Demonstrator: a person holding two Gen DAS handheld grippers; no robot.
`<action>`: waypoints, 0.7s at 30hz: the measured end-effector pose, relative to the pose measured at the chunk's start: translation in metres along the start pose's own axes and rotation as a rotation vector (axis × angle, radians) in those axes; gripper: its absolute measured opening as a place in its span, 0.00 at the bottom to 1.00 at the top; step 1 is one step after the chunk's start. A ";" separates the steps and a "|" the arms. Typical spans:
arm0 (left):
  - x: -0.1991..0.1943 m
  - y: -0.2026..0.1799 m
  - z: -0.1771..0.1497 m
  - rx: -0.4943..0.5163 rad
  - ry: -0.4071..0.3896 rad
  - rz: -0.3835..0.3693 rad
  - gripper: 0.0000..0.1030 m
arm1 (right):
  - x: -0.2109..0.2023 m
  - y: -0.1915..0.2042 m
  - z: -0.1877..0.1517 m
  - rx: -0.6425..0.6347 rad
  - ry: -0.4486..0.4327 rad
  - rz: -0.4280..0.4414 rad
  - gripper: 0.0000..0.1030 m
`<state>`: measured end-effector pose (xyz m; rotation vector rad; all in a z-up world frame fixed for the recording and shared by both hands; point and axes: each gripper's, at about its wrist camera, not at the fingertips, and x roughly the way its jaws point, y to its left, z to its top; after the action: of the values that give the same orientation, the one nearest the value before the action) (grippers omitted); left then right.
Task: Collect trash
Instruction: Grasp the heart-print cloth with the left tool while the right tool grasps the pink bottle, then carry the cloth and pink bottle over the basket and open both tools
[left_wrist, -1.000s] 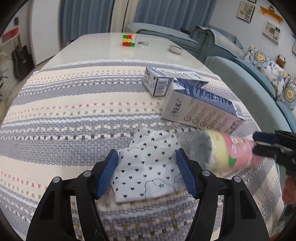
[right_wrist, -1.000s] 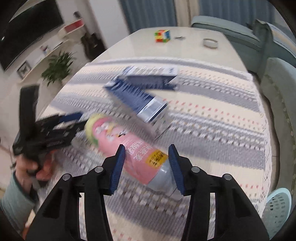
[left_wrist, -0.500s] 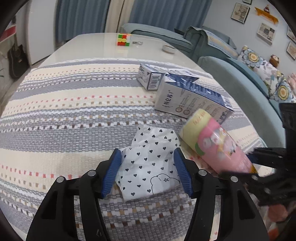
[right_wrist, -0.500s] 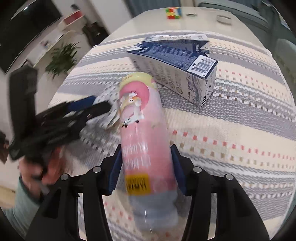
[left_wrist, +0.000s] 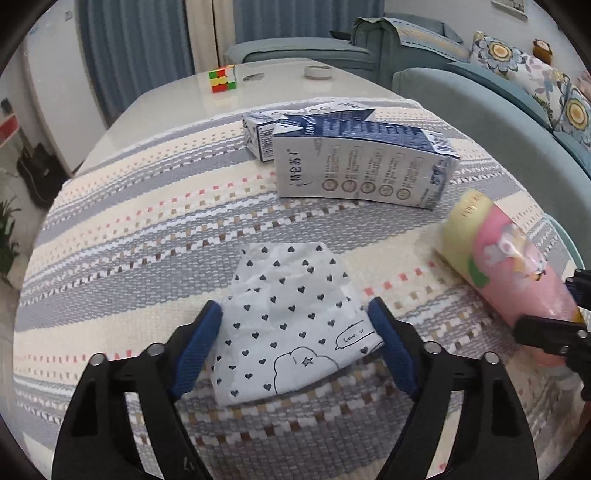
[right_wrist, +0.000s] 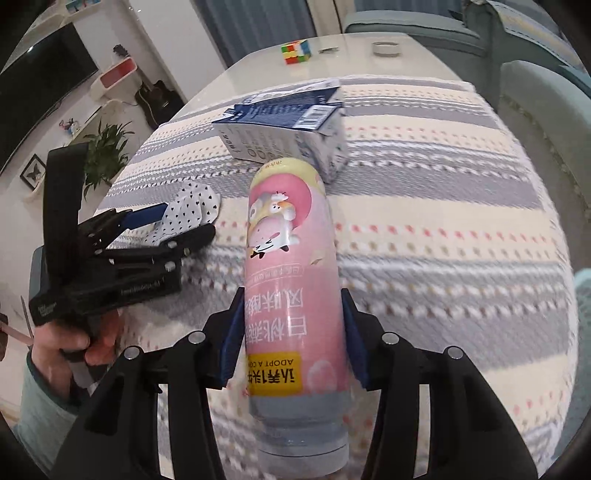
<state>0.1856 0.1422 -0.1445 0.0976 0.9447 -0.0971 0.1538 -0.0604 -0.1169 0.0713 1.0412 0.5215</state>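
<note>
While the right gripper (right_wrist: 291, 343) clamps the pink bottle (right_wrist: 291, 266) on both sides, holding it above the striped tablecloth (right_wrist: 443, 236), the left gripper (left_wrist: 295, 332) stands spread around the heart-print paper (left_wrist: 291, 317) lying flat. Two milk cartons (left_wrist: 362, 166) lie farther back.

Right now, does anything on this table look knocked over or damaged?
Yes. The large blue-and-white milk carton lies on its side on the striped tablecloth, with a smaller carton toppled behind it. The heart-print paper wrapper is crumpled. The right claw grips the pink bottle.
</note>
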 end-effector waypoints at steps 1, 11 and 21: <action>-0.003 -0.002 -0.002 0.010 -0.007 0.002 0.68 | -0.007 -0.002 -0.001 0.004 -0.011 0.001 0.43; -0.039 -0.006 -0.012 -0.014 -0.079 -0.180 0.07 | -0.076 -0.026 -0.016 0.054 -0.124 -0.015 0.43; -0.083 -0.031 0.000 -0.056 -0.146 -0.336 0.02 | -0.147 -0.057 -0.025 0.103 -0.267 -0.057 0.43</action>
<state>0.1332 0.1151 -0.0787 -0.1194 0.8108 -0.3829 0.0959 -0.1805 -0.0286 0.1968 0.8053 0.3937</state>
